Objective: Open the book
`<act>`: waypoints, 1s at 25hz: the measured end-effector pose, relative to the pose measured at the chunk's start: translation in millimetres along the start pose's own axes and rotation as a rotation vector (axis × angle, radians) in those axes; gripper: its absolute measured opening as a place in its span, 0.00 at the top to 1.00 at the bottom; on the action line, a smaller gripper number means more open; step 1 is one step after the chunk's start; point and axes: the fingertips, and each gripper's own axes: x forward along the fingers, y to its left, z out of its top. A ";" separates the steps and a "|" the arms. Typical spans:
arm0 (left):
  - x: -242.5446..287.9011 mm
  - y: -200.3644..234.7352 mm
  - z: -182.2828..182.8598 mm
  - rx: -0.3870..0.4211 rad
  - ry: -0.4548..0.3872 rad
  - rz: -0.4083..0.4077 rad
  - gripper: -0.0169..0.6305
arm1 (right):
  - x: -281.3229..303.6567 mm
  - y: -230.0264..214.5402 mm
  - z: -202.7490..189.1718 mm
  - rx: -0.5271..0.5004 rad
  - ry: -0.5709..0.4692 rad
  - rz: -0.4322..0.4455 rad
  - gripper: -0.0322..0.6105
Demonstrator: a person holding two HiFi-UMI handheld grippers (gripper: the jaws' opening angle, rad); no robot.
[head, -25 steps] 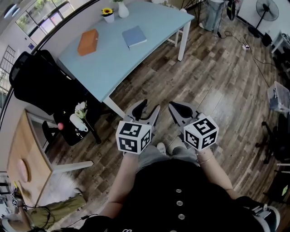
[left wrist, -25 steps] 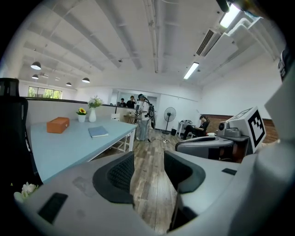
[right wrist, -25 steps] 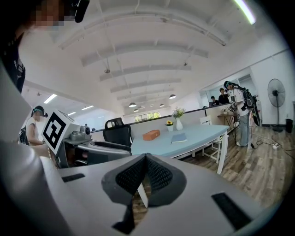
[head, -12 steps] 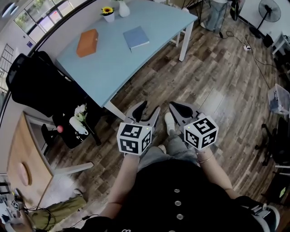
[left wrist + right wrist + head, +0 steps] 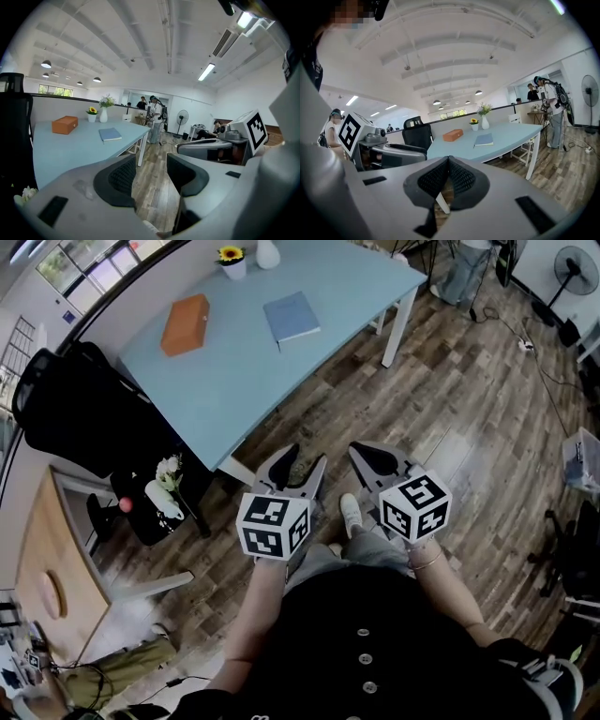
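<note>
The pale blue table (image 5: 281,381) stands ahead on a plank floor (image 5: 450,409). The person (image 5: 366,643) holds both forearms forward, side by side in front of the body, just short of the table's near corner. The left gripper (image 5: 304,461) has its jaws apart, with only floor showing between them. The right gripper (image 5: 367,456) has its jaws pressed together and is empty. The closed blue book (image 5: 292,317) lies flat toward the table's far end near the right edge, well apart from both grippers. An orange box (image 5: 184,324) lies to its left.

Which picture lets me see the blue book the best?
The head view. It looks down on the flat blue book, showing its whole closed cover on the light blue table. Both gripper views show it only small, far off and nearly edge-on.
</note>
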 end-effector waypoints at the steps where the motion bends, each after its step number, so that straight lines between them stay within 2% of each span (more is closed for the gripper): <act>1: 6.0 2.1 2.7 0.002 0.002 0.001 0.68 | 4.4 -5.6 2.8 0.002 0.000 0.003 0.95; 14: 88.2 33.0 51.5 -0.007 -0.009 0.057 0.68 | 59.1 -83.7 48.0 -0.045 0.001 0.079 0.95; 25: 138.8 47.0 75.0 -0.036 -0.032 0.136 0.68 | 82.6 -133.4 62.7 -0.072 0.012 0.150 0.95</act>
